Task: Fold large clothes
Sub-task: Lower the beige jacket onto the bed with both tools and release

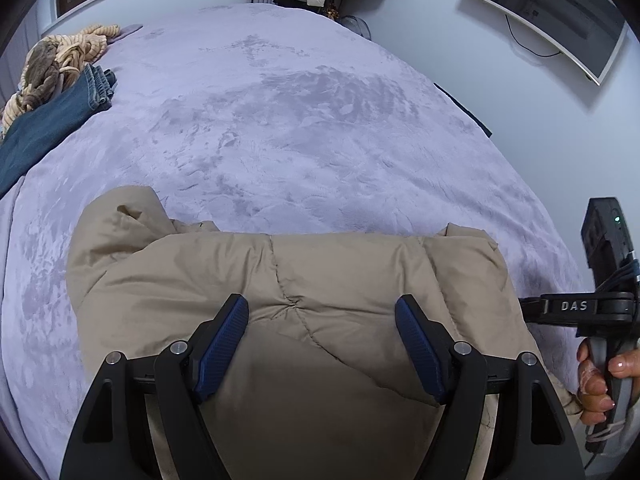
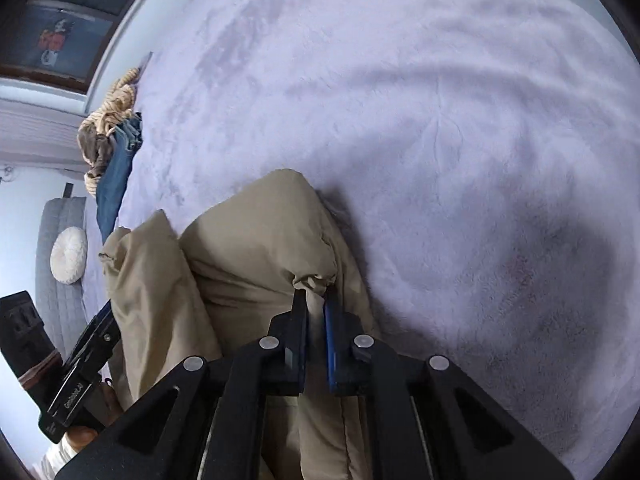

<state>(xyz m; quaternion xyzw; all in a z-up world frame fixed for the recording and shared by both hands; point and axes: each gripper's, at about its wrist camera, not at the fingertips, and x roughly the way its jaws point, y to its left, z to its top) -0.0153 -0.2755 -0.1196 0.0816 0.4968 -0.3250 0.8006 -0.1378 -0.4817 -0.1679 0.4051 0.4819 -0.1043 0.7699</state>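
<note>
Lavender bedspread (image 1: 280, 128) beneath you, one tan puffer jacket (image 1: 320, 280), one pair of jeans (image 1: 48, 120), your left gripper (image 1: 322, 338) spread wide and empty, your right gripper (image 2: 316, 312) pinching the jacket's edge.

"DAS" in pale letters on right tool (image 1: 576, 306)
</note>
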